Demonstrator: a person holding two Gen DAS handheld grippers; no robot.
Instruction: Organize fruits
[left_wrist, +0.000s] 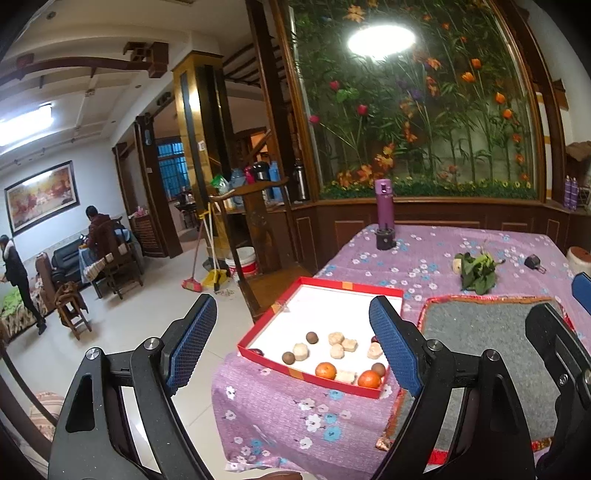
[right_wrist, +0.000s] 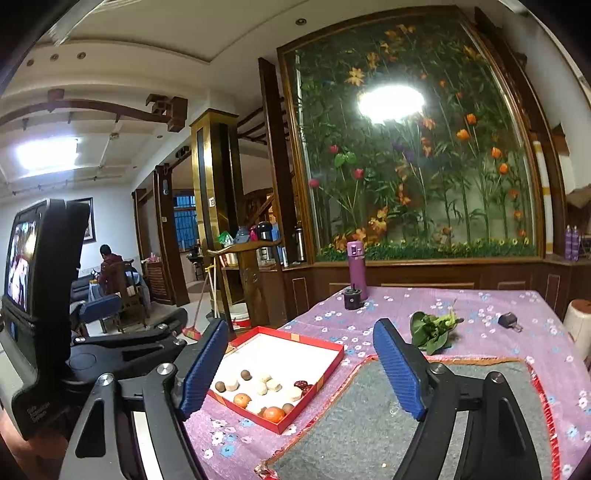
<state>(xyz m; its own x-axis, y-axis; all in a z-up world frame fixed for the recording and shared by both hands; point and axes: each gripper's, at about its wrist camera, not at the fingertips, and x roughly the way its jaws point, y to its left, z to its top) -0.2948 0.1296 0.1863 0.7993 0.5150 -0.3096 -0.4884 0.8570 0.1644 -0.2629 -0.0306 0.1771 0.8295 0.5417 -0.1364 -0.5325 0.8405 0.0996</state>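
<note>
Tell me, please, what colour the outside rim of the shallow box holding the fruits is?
Red, with a white inside; the box shows best in the left wrist view.

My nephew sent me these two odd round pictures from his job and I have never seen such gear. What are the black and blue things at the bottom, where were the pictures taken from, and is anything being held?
They are hand-held grippers, one in each of a person's hands, each with a wide-angle camera looking forward along its two blue-padded fingers. One picture comes from the left gripper, the other from the right gripper. Both are open and hold nothing.

On the flowered purple tablecloth lies a shallow red box with small fruits: two oranges, brown round ones and pale lumpy ones. Beside it lies a grey mat. Farther back stand a purple bottle and a bunch of green leaves.
</note>
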